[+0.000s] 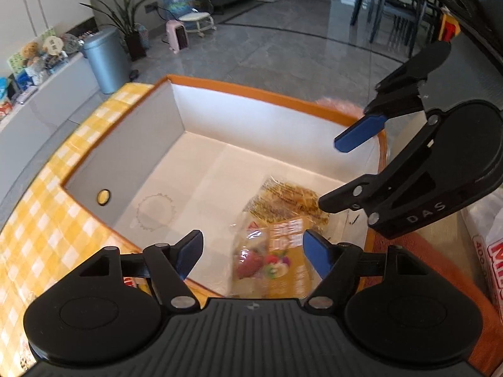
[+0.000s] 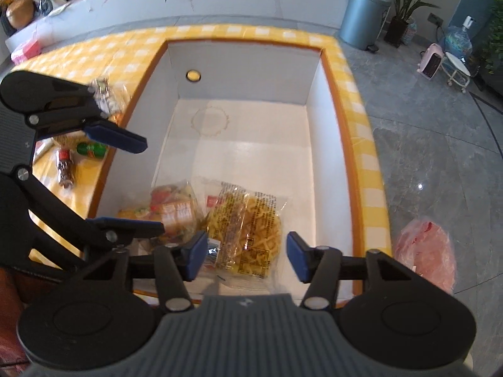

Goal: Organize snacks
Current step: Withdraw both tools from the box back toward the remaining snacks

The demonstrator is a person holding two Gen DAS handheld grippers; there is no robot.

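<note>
Right gripper [image 2: 246, 256]: jaws apart, empty, above noodle packet [image 2: 248, 229] | Left gripper [image 1: 251, 253]: jaws apart, empty, above fruit snack packet [image 1: 270, 260] | Both packets: flat on box [image 2: 245, 72] floor, near end | Box: on checked worktop [image 2: 94, 56]

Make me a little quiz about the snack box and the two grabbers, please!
1. How many snack packets lie inside the white box?
2. True or false: the right gripper is squeezing the noodle packet.
3. Which is outside the box, on the checked cloth? A) the fruit-picture packet B) the small brown bottle C) the noodle packet

Key:
1. Two, side by side near the box's closest wall.
2. False. Its jaws stand open above the packet, and the left gripper is open too.
3. B
</note>
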